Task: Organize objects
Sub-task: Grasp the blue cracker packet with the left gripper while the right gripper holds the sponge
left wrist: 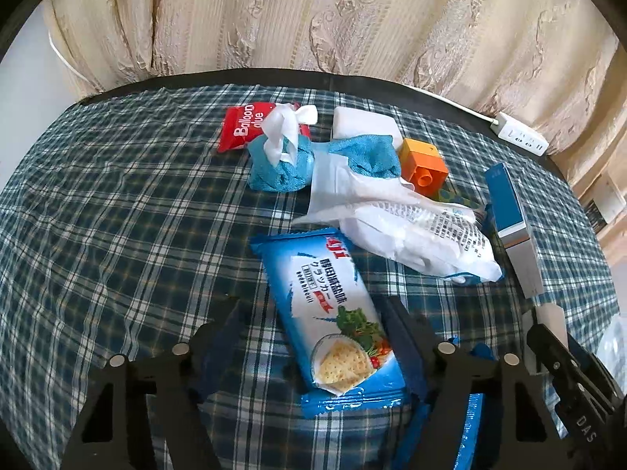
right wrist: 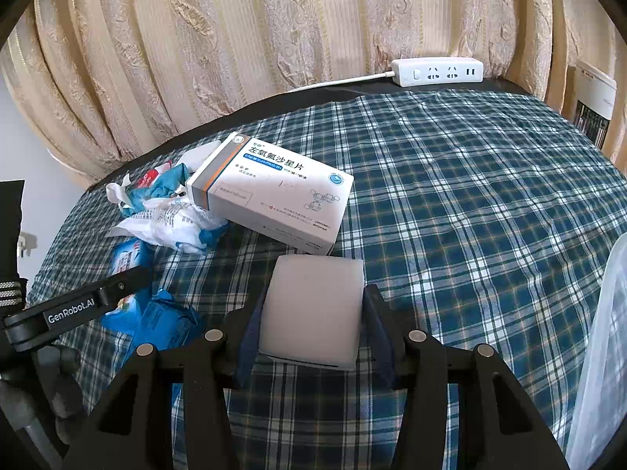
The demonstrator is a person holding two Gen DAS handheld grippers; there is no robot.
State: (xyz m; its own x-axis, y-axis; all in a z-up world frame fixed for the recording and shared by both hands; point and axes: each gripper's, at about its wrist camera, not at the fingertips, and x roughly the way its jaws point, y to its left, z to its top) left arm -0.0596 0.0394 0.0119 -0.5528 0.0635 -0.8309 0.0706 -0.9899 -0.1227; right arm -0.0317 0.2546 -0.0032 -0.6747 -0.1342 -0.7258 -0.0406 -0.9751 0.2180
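A: Crackers first: where does the blue cracker packet [left wrist: 333,313] lie?

B: Flat on the plaid cloth of the table [left wrist: 117,215], lengthwise between the fingers of the left gripper [left wrist: 313,329]. The right-hand finger [left wrist: 403,337] sits against the packet's edge; the left-hand one stands clear of it with cloth showing in the gap, so the jaws are not yet clamped on it.

A: And the pose of that gripper?

B: Tilted steeply downward over the packet, low to the cloth.

A: The other one?

B: The right gripper [right wrist: 313,321] also angles down. Its fingers are pressed on both sides of a pale white block [right wrist: 313,309], grasping it just above the cloth.

A: What lies beyond?

B: Past the block, a white medicine box [right wrist: 274,196] lies flat. In the left wrist view, beyond the crackers, sits a crumpled white wrapper [left wrist: 411,235], then a blue cloth bundle tied with white ribbon [left wrist: 280,164], a red packet [left wrist: 243,125], an orange toy brick [left wrist: 423,164] and a white bar [left wrist: 364,123]. A power strip [right wrist: 439,72] rests at the table's far edge before the curtain [right wrist: 235,39].
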